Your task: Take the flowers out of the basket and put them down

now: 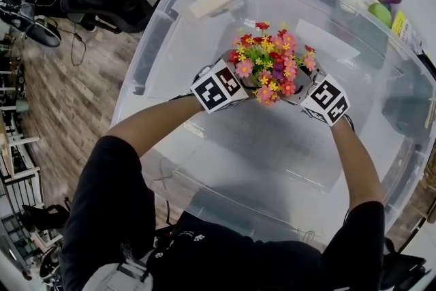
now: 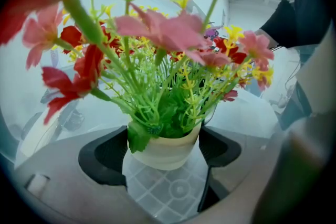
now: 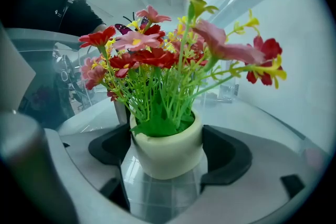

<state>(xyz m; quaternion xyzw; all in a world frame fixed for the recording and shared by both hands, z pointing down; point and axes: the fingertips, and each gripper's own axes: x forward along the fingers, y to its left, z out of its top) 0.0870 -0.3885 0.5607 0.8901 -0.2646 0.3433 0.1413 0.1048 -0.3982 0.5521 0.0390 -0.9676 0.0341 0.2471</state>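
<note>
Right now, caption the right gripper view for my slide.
Right tongs clamp a cream pot of pink, red and yellow flowers.

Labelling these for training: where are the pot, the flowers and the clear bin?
pot (image 3: 167, 152), right gripper view, cream front wall.
flowers (image 1: 272, 65), head view, middle of the bunch.
clear bin (image 1: 152, 44), head view, left rim.

Seeing clear glossy plastic on basket (image 1: 151, 44), smooth matt cream pot (image 3: 168, 153), plastic-looking flowers (image 1: 272, 65), wood-grain floor (image 1: 68, 102)
</note>
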